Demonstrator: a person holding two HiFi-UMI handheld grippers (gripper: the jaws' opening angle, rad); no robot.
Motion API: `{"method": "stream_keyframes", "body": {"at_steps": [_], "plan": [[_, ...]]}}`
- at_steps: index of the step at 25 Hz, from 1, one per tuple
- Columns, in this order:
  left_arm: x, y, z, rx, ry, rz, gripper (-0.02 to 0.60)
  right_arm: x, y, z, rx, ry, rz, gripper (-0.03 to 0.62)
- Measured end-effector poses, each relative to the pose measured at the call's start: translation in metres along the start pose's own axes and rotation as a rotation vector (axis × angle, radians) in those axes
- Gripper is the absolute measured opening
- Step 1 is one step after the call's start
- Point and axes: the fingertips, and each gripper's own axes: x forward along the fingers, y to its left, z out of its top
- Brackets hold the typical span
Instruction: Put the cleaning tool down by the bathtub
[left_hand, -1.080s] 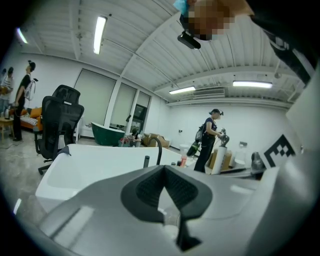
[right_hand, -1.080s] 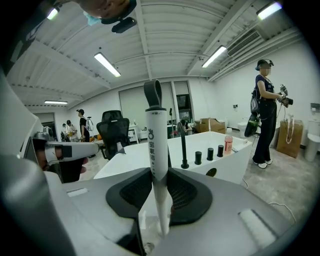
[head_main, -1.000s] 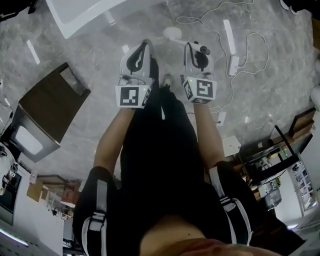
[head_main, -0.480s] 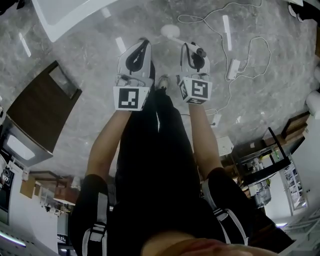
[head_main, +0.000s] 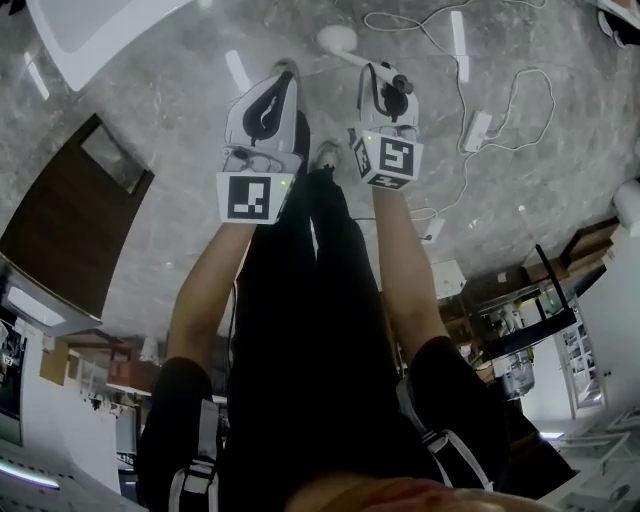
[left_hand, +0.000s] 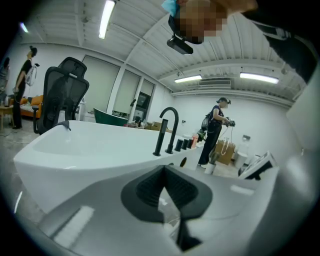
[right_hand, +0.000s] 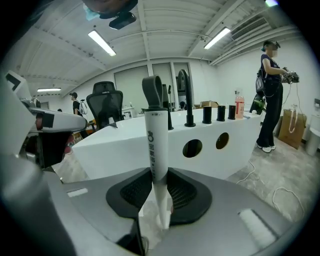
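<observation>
My right gripper (head_main: 383, 75) is shut on the cleaning tool (right_hand: 156, 145), a white stick handle with a grey loop at its tip, standing up between the pads (right_hand: 185, 192). In the head view the tool's white far end (head_main: 337, 40) pokes out past the jaws. My left gripper (head_main: 283, 72) is held beside it, shut and holding nothing. The white bathtub (head_main: 90, 30) lies on the floor ahead and to the left. It fills the left gripper view (left_hand: 90, 150) with its black faucet (left_hand: 167, 130), and stands close ahead in the right gripper view (right_hand: 200, 135).
A dark wooden cabinet (head_main: 70, 220) stands at my left. White cables and a power strip (head_main: 478, 130) trail over the marble floor at the right, near a metal rack (head_main: 530, 320). An office chair (left_hand: 62, 90) stands behind the tub and a person (right_hand: 270, 100) stands beyond it.
Both grippers have shifted slightly up and left in the head view with the tool still held. The tub and cabinet have slid toward the left edge.
</observation>
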Motion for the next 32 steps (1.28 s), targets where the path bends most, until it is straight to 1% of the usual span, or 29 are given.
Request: {"method": "stream_keyframes", "body": {"at_steps": [8, 13, 17, 22, 25, 32], "plan": [[0.014, 0.015, -0.008, -0.009, -0.026, 0.007, 0.008, 0.041, -0.006, -0.048, -0.014, 0.078, 0.004, 0.097], [0.022, 0.026, -0.015, -0.004, -0.022, 0.006, 0.008, 0.066, -0.007, -0.080, -0.027, 0.153, -0.001, 0.097], [0.029, 0.034, -0.023, -0.012, -0.012, 0.009, 0.008, 0.080, -0.010, -0.100, -0.025, 0.193, 0.004, 0.097], [0.035, 0.041, -0.032, -0.008, -0.010, 0.019, 0.008, 0.099, -0.013, -0.138, -0.066, 0.273, 0.018, 0.095], [0.039, 0.044, -0.032, -0.025, -0.020, 0.023, 0.008, 0.106, -0.012, -0.157, -0.091, 0.326, 0.022, 0.095], [0.046, 0.050, -0.033, -0.025, -0.017, 0.022, 0.008, 0.119, -0.011, -0.162, -0.102, 0.329, 0.037, 0.095]]}}
